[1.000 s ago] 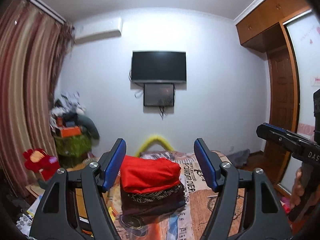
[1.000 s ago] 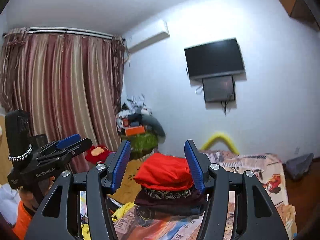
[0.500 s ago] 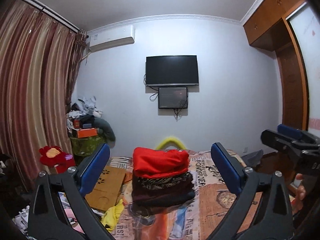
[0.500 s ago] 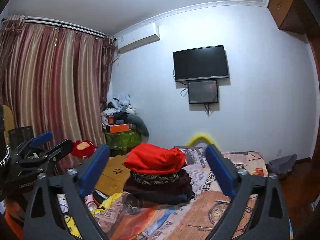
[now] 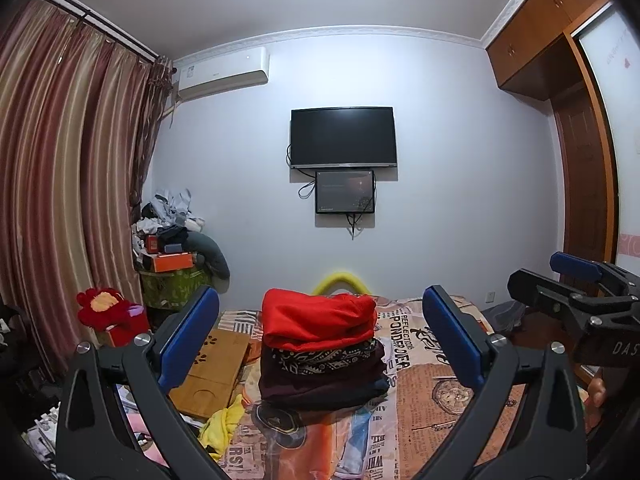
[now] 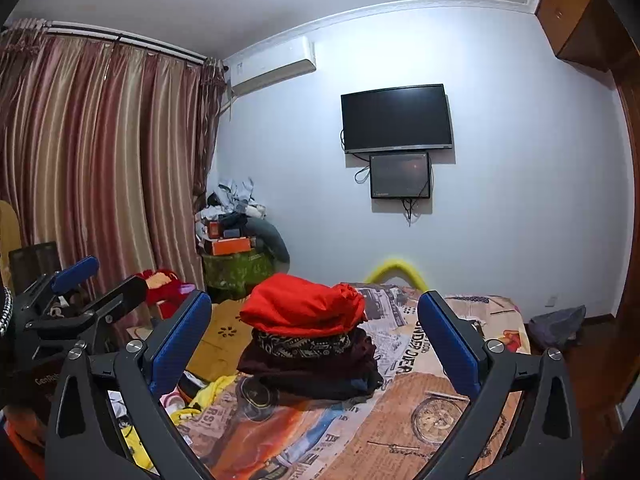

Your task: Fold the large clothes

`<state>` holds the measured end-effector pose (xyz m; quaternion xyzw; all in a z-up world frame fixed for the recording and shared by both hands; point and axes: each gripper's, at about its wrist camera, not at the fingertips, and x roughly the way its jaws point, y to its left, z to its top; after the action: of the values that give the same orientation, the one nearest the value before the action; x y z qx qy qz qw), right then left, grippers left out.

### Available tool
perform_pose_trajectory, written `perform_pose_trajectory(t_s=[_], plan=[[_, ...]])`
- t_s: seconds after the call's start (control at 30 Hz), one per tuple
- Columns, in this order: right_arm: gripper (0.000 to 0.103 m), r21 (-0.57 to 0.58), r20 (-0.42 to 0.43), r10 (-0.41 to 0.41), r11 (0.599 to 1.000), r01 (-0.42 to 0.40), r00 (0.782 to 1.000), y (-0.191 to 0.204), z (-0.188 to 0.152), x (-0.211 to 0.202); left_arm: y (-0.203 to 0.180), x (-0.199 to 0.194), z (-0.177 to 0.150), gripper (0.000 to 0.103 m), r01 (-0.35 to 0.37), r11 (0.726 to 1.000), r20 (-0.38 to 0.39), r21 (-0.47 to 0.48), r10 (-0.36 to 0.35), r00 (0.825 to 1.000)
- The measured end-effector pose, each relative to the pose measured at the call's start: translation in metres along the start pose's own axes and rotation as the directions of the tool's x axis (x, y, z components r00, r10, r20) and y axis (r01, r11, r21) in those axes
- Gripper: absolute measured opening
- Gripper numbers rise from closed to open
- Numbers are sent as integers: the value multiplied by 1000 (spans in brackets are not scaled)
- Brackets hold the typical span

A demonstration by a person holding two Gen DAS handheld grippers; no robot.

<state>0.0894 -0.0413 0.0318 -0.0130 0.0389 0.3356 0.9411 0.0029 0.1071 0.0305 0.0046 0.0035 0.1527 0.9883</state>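
The folded stack (image 5: 322,354) is left mid-bed (image 5: 432,408); left gripper (image 5: 320,334) and right gripper (image 6: 314,338) have just been opened, fingers released, nothing between.

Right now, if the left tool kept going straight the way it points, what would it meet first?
Most likely the pile of folded clothes on the bed, centred between the open left tool; depth is hard to judge.

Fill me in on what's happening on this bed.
A person holds a claw in each hand over a bed with a newspaper-print cover. The left claw and right claw have both just been opening and now stand wide open, holding nothing. Ahead sits a stack of folded clothes, a red garment on top, untouched.
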Motion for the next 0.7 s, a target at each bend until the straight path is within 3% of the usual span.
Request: perform_pose_trajectory(t_s=[0.7], plan=[[102,-10,-32,-13,1000,12,999,1,-2,-10,9,7,-4,102,14,999,-38,-46,-15,999]])
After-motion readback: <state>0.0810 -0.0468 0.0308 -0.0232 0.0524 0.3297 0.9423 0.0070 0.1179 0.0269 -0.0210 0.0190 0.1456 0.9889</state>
